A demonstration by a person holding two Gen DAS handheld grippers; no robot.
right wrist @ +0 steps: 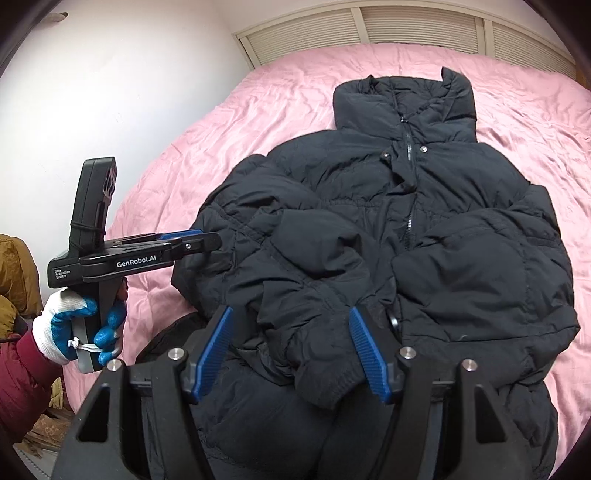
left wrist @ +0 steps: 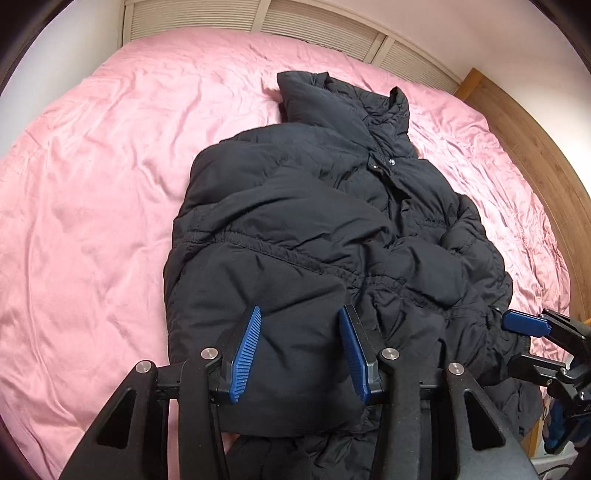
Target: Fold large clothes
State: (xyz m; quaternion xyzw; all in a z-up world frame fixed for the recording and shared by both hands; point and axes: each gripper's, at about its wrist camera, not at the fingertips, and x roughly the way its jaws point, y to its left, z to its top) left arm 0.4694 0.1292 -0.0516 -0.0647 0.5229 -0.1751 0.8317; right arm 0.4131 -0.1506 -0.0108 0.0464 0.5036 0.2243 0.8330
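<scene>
A black puffer jacket lies face up on the pink bed, collar at the far end, both sleeves folded across the chest. It also shows in the right wrist view. My left gripper is open, hovering over the jacket's near left part. It shows from the side in the right wrist view, held by a gloved hand. My right gripper is open above a folded sleeve cuff. Its blue pad shows at the right in the left wrist view.
A louvred panel and white wall stand behind the bed. A wooden bed frame runs along the right side. Brown fabric lies off the bed at the left.
</scene>
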